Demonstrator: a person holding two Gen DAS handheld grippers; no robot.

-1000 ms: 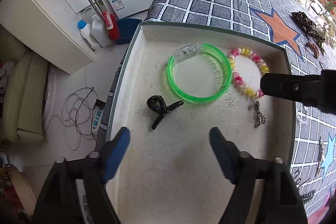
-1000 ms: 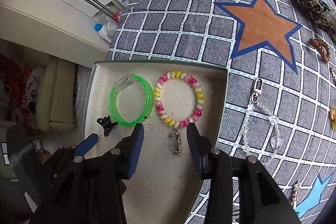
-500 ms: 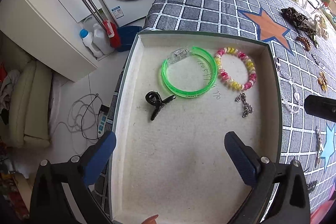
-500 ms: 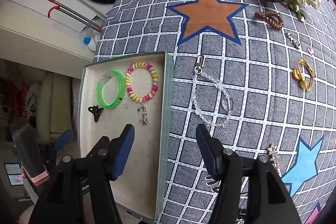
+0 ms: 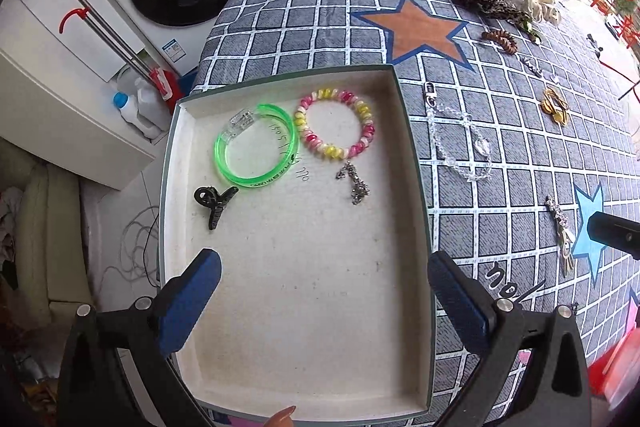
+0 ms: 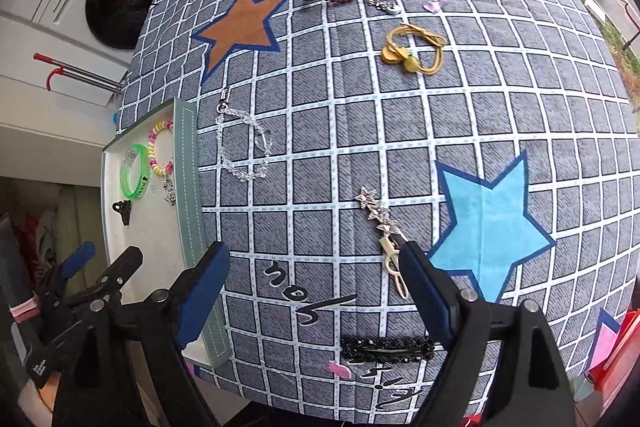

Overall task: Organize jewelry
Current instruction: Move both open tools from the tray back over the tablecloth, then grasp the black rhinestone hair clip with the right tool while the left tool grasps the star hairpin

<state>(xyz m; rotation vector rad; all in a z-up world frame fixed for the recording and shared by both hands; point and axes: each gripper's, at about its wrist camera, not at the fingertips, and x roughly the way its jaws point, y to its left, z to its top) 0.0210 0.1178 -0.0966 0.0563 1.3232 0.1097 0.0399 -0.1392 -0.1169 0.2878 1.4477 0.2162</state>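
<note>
Jewelry lies partly in the tray (image 5: 412, 163): green bangle (image 5: 256, 147), beaded bracelet (image 5: 334, 125). Left gripper (image 5: 324, 291) points steeply down over the tray, released, nothing between its jaws. Right gripper (image 6: 316, 287), jaws opening and empty, hangs above the checked tabletop (image 6: 500, 99); star hairpin (image 6: 378, 215) beside its right finger, black barrette (image 6: 386, 349) at bottom.

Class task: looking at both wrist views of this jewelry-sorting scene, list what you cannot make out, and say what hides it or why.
- Left wrist view: the handwriting in the tray is partly covered by the green bangle and too small to read.
- Left wrist view: the right gripper is cut off by the right edge.
- Right wrist view: the star hair clip has its lower end hidden behind a gripper finger.
- Right wrist view: the tray's near corner sits behind the other finger.
</note>
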